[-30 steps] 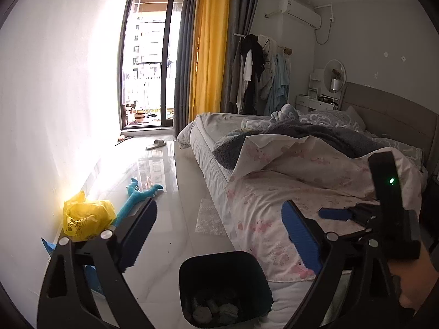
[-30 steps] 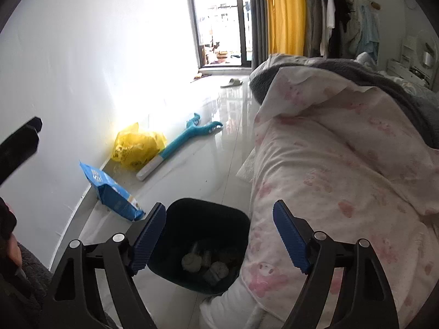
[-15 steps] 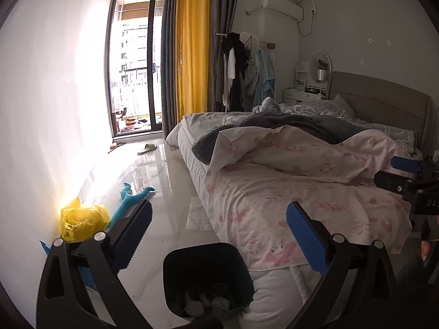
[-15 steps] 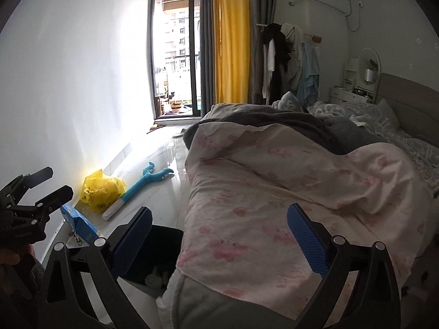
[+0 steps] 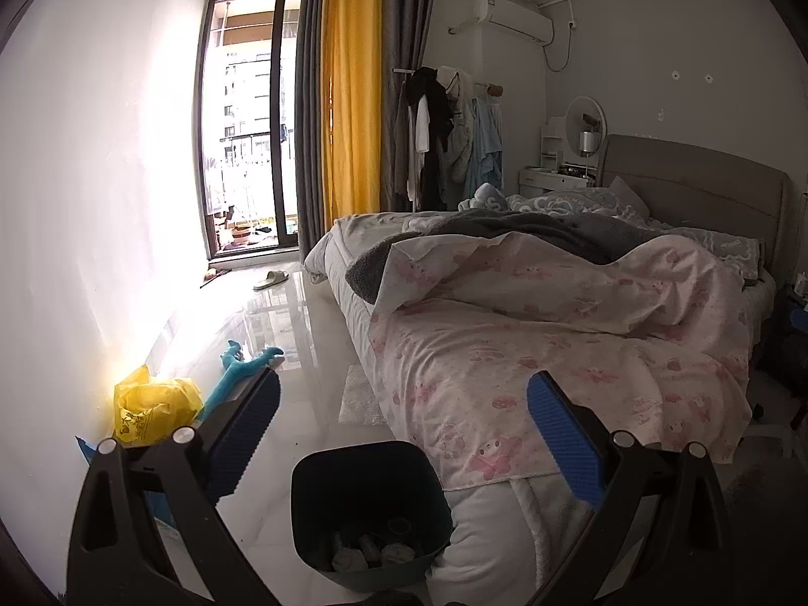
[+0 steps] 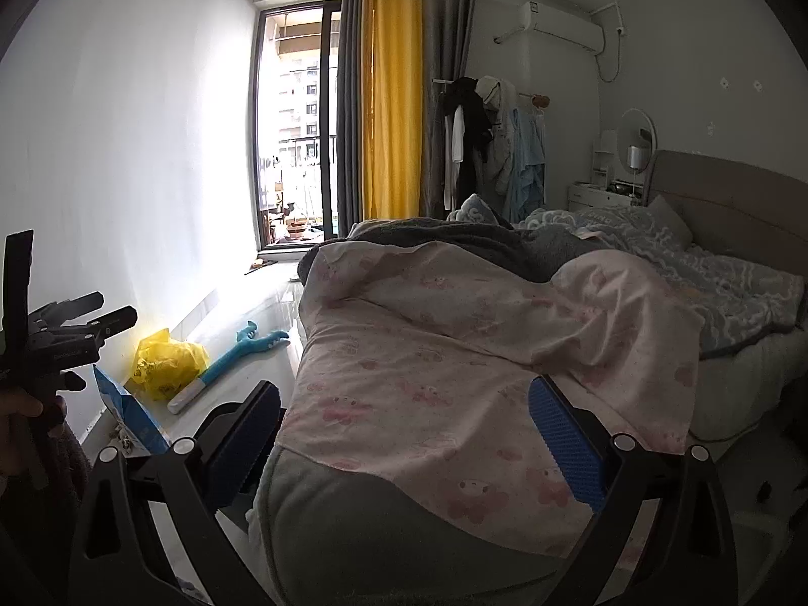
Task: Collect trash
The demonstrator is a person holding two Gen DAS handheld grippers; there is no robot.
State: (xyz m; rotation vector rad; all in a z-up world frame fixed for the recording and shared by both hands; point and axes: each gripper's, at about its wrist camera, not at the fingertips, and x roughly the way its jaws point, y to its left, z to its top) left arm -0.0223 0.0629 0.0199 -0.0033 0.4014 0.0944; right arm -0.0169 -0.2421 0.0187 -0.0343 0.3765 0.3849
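Left wrist view: left gripper [image 5: 404, 434] jaws spread wide, nothing between the blue pads [image 5: 565, 442]. Bin [image 5: 371, 510] sits on the floor below and between the fingers, against the bed [image 5: 555, 353] corner. Crumpled trash [image 5: 373, 548] lies in the bottom of the bin. Yellow bag [image 5: 151, 406] by the wall at left, blue toy [image 5: 242, 368] just beside it, a blue packet edge [image 5: 83, 447] behind the left finger. Slipper [image 5: 270, 280] further off near the balcony door.

Right wrist view: right gripper [image 6: 404, 442] jaws also released, empty, held over the pink duvet [image 6: 454, 379]. Bin [image 6: 227, 416] mostly hidden behind the left finger and the bed edge, only a dark rim shows. Blue packet [image 6: 129, 416] leans near the wall, yellow bag [image 6: 166, 361] and toy [image 6: 237, 353] beyond it. Left gripper [image 6: 76, 323] visible at the far left edge, held in a hand [image 6: 20, 409], fingers apart.
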